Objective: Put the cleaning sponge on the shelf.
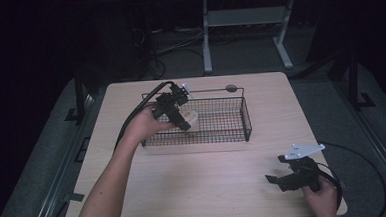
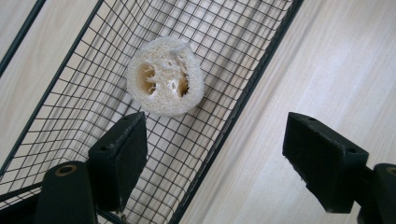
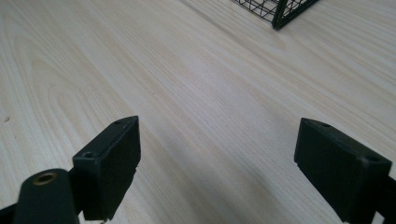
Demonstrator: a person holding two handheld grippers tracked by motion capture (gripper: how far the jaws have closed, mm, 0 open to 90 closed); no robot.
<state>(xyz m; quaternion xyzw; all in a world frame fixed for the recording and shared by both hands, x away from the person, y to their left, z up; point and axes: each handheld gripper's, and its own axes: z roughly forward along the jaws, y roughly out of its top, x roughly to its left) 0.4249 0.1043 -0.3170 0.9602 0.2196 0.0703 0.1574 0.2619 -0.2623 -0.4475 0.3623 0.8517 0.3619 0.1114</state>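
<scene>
Nearest us, at the table's near right corner, the right gripper (image 1: 284, 173) rests low over bare pale wood table (image 1: 225, 182) with its jaws spread wide and nothing between them — we take it to be idle. Towards the far left, the left gripper (image 1: 178, 111) hangs over the black wire-mesh basket (image 1: 245, 117), jaws likewise wide apart and empty, one inside the basket and one beyond its rim. The pale, round, holed loofah slice (image 2: 164, 77) lies on the basket floor just ahead of those jaws, at the basket's left end, so we judge it either just released or about to be picked — we cannot tell which.
</scene>
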